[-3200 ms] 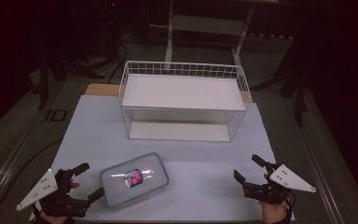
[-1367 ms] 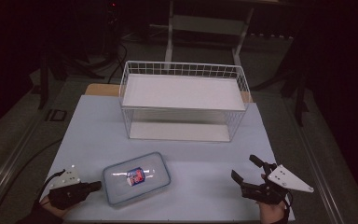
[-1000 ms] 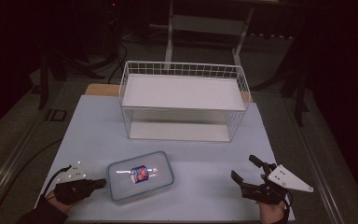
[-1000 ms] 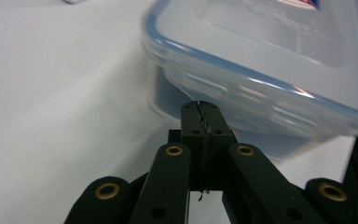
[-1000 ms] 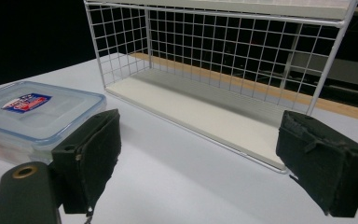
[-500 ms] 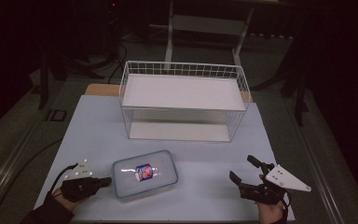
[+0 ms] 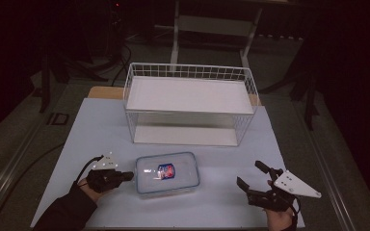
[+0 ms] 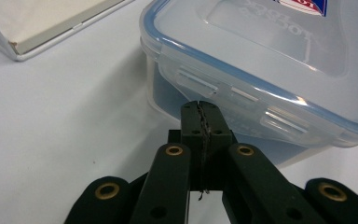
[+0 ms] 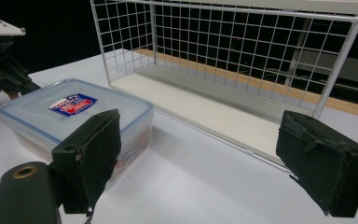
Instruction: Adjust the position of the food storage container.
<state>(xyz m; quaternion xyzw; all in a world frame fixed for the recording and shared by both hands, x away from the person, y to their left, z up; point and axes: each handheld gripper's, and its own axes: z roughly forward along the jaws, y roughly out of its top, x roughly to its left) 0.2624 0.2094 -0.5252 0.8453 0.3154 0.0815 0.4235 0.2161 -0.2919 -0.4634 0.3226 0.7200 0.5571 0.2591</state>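
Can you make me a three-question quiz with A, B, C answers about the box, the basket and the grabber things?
1. Where is the plastic box?
A) inside the wire basket
B) on the table in front of the wire basket
C) on the floor

2. What colour is the seal around the box lid?
A) blue
B) red
C) green

3. How do the jaws of the left gripper stand?
A) wide open
B) closed together at the box's side clip
C) holding the lid up

Answers: 1 B, the box sits nearer the person than the basket. 2 A, a blue line rings the lid. 3 B, the jaws meet with no gap.
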